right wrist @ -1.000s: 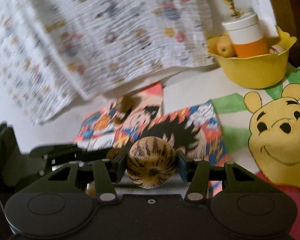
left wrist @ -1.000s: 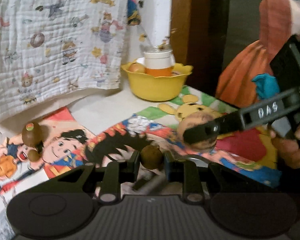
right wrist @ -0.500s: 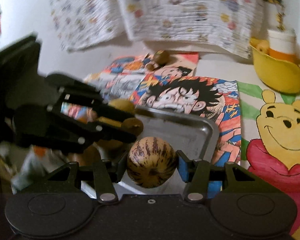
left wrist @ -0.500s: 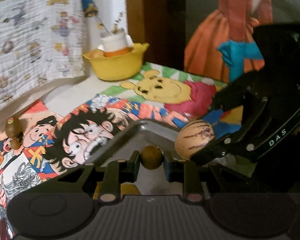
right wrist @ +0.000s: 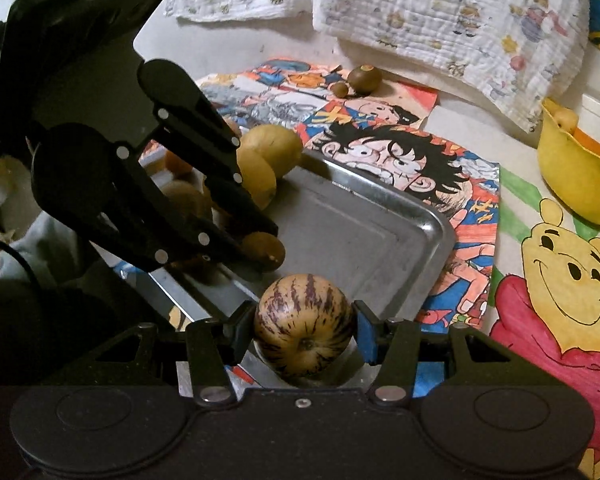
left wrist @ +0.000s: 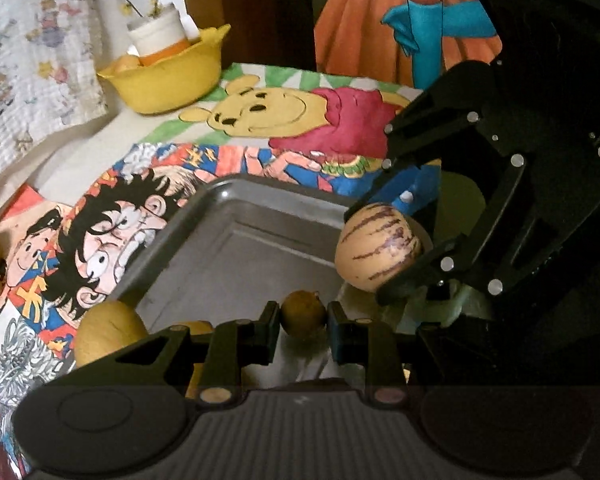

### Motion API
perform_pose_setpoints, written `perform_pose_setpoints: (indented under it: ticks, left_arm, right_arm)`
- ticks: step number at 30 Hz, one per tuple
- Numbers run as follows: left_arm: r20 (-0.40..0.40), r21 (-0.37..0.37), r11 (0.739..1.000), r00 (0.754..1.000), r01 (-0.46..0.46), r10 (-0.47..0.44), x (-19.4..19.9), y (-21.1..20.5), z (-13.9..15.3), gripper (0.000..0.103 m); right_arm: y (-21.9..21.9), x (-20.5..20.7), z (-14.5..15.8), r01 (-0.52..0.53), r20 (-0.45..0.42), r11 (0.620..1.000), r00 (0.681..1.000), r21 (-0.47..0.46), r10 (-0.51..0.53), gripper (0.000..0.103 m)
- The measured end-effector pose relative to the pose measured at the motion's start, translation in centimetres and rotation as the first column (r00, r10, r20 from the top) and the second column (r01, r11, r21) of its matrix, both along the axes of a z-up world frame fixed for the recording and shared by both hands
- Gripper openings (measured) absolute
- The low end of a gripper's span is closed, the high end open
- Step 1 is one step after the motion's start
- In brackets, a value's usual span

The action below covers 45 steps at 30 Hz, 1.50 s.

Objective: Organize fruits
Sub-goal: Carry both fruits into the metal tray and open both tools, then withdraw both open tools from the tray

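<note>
Left wrist view: the left hand-held gripper (left wrist: 303, 317) is clamped tight on a small round brown fruit (left wrist: 302, 316), pads pressing it from both sides. A second ago this fruit hung over the cartoon-printed mat (left wrist: 100, 216) with no tray below; now the rectangular grey metal tray (left wrist: 236, 240) fills the centre of the view, so the carry has ended above the drop zone. At 3 o'clock the right hand-held gripper (left wrist: 384, 256) grips a cream melon-like fruit with purple stripes (left wrist: 378, 248) over the tray's edge. A yellow-brown round fruit (left wrist: 110, 332) lies at 8 o'clock by the tray's near corner. The yellow plastic bowl (left wrist: 168, 80) stands at 11 o'clock on the worktop (left wrist: 76, 160)

Right wrist view: the right hand-held gripper (right wrist: 304, 336) is closed on the striped fruit (right wrist: 304, 336); its stem end faces the camera, so its long axis runs roughly along the fingers, stripes converging on the stem. The left hand-held gripper (right wrist: 266, 252) enters from 9 o'clock with the small brown fruit (right wrist: 266, 252) above the tray (right wrist: 420, 216). Judged stage: both fruits await release into the tray
</note>
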<state>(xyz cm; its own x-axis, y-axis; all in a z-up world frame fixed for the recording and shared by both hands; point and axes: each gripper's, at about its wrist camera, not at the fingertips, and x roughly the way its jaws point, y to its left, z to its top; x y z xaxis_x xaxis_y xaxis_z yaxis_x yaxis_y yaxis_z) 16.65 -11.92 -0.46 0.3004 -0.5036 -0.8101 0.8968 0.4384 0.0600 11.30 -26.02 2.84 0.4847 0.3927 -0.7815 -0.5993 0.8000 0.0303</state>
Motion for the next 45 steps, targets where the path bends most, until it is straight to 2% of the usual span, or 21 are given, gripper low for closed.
perform_pose_setpoints:
  ticks: [9,14,18,22,26,31,36,38,43,45]
  left_arm:
    - [-0.014,0.063,0.998,1.0,0.0,0.001,0.1,-0.7,-0.4,0.028]
    - [-0.021,0.067,0.998,1.0,-0.004,0.005,0.3,-0.6,-0.5,0.029]
    - [-0.029,0.078,0.997,0.999,-0.029,0.031,0.5,-0.5,-0.7,0.038]
    - [-0.029,0.073,0.996,0.999,-0.042,0.044,0.3,-0.3,-0.6,0.04]
    - [-0.014,0.062,0.998,0.999,-0.034,0.035,-0.4,-0.3,0.0,0.057]
    - [0.025,0.043,0.998,0.999,-0.039,0.038,-1.6,0.1,1.0,0.063]
    - [0.086,0.012,0.997,0.994,-0.074,0.072,-2.8,1.3,2.4,0.079]
    - [0.109,-0.007,0.995,0.989,-0.097,0.098,-3.3,2.1,3.1,0.086]
    - [0.17,-0.069,0.98,0.966,-0.185,0.194,-4.8,4.9,4.5,0.102]
    - [0.179,-0.099,0.963,0.948,-0.249,0.263,-5.2,6.4,5.0,0.102]
  right_arm:
    - [0.0,0.3,-0.1,-0.003,-0.001,1.0,1.0,-0.007,0.003,0.054]
    - [-0.1,0.3,-0.2,0.003,-0.003,1.0,1.0,-0.001,-0.003,0.054]
    - [-0.3,0.2,-0.3,0.01,-0.005,1.0,1.0,0.005,-0.01,0.054]
    - [-0.3,0.1,-0.1,0.012,-0.004,1.0,1.0,0.02,-0.012,0.055]
    - [-0.4,-0.1,0.2,0.011,0.004,1.0,1.0,0.022,-0.011,0.057]
    - [-0.6,-0.4,0.4,0.011,0.005,1.0,1.0,0.025,-0.011,0.065]
    - [-0.9,-0.7,0.9,0.013,0.01,0.999,1.0,0.032,-0.014,0.075]
    - [-1.0,-0.8,1.1,0.012,0.013,0.999,1.0,0.034,-0.012,0.084]
    - [-1.0,-0.8,1.5,0.007,0.023,0.999,1.0,0.036,-0.008,0.094]
    - [-1.0,-0.7,1.6,0.006,0.028,0.999,1.0,0.039,-0.007,0.096]
